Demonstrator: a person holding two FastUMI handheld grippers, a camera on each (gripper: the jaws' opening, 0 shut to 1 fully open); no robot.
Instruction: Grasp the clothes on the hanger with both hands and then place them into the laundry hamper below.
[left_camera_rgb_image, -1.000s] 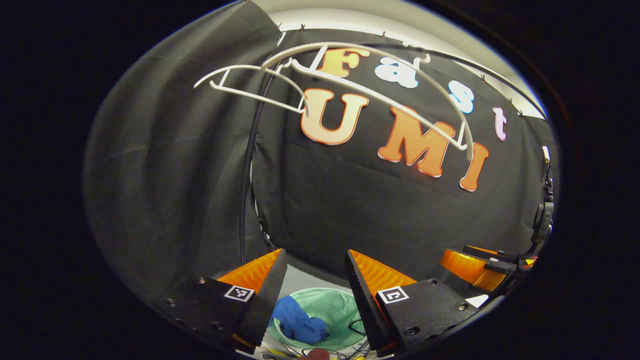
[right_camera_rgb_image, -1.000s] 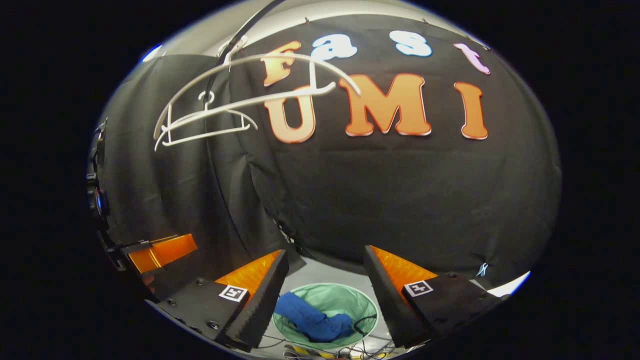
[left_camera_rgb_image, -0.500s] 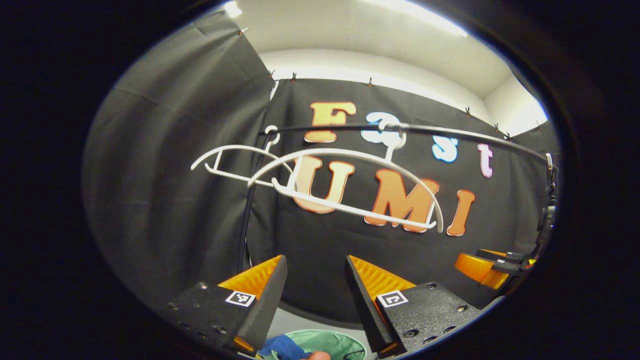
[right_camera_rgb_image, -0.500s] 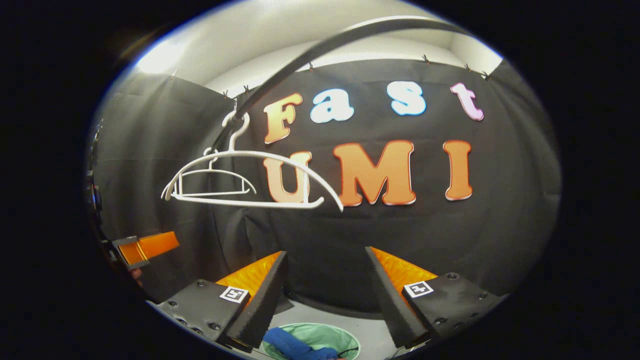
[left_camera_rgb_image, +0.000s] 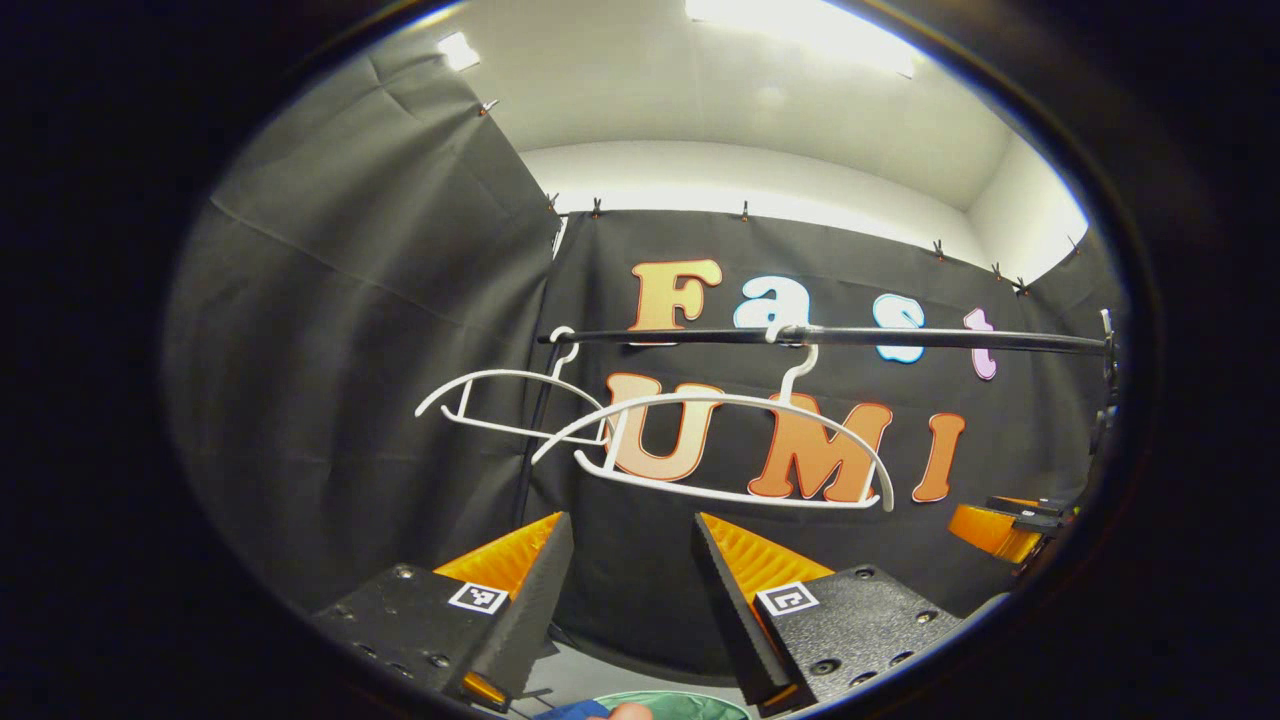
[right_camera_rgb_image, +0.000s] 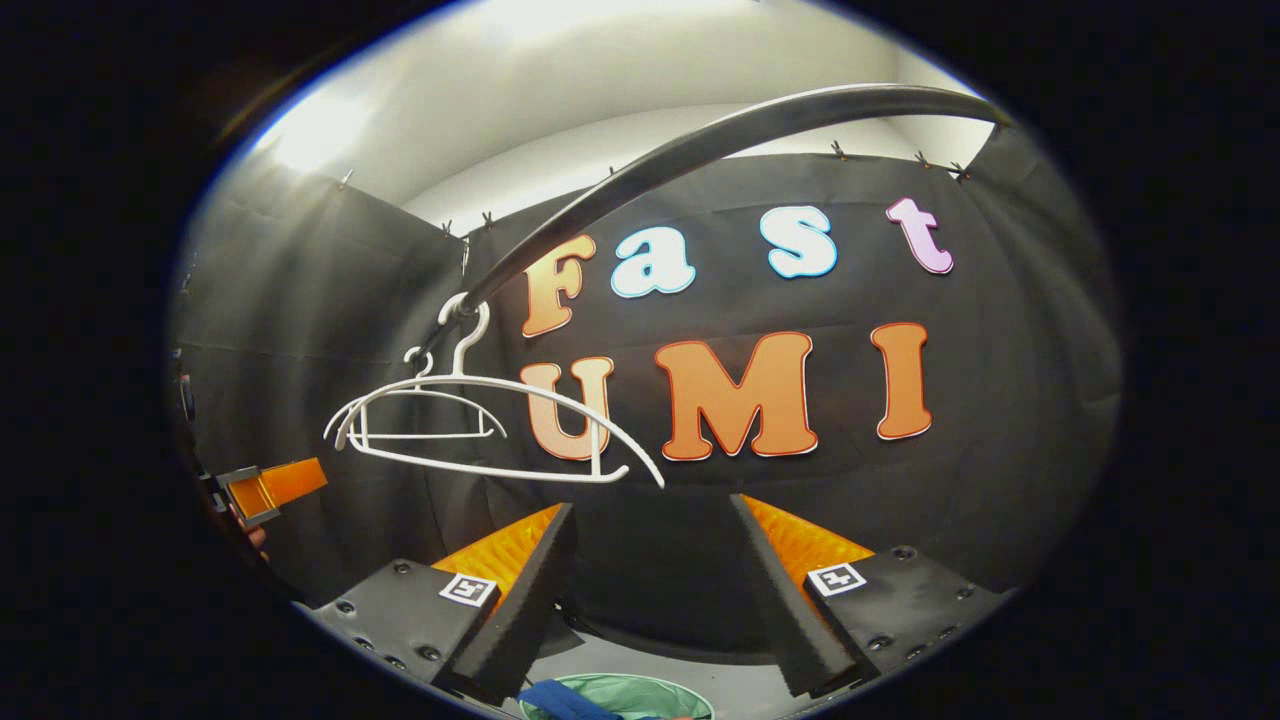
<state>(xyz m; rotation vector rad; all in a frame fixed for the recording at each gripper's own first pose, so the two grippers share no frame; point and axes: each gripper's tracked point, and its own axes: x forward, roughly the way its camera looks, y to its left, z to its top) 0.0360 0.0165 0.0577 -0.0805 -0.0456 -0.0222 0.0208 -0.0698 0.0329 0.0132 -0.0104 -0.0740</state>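
Rail (left_camera_rgb_image: 900, 337) of black metal is running across the booth at about the height both cameras are looking, with 2 bare white hangers hooked on it. The nearer hanger (left_camera_rgb_image: 735, 450) is hanging toward the middle and the farther hanger (left_camera_rgb_image: 505, 400) toward the rail's end; no cloth is draped on either.

Below, at the very bottom edge of the right gripper view, the rim of a green laundry hamper (right_camera_rgb_image: 650, 690) is peeking in, and a blue garment (right_camera_rgb_image: 560, 698) is lying inside it against the near edge. The same green rim (left_camera_rgb_image: 700, 703) and a sliver of blue are showing at the bottom of the left gripper view.

The left gripper (left_camera_rgb_image: 625, 590) is pointing at the wall with its 2 orange-backed fingers spread wide and nothing between them. The right gripper (right_camera_rgb_image: 650, 590) is doing the same, wide apart and empty.

Judging from this, the task is looking finished: the clothes are off the hanger and in the hamper, and nothing is left to carry.
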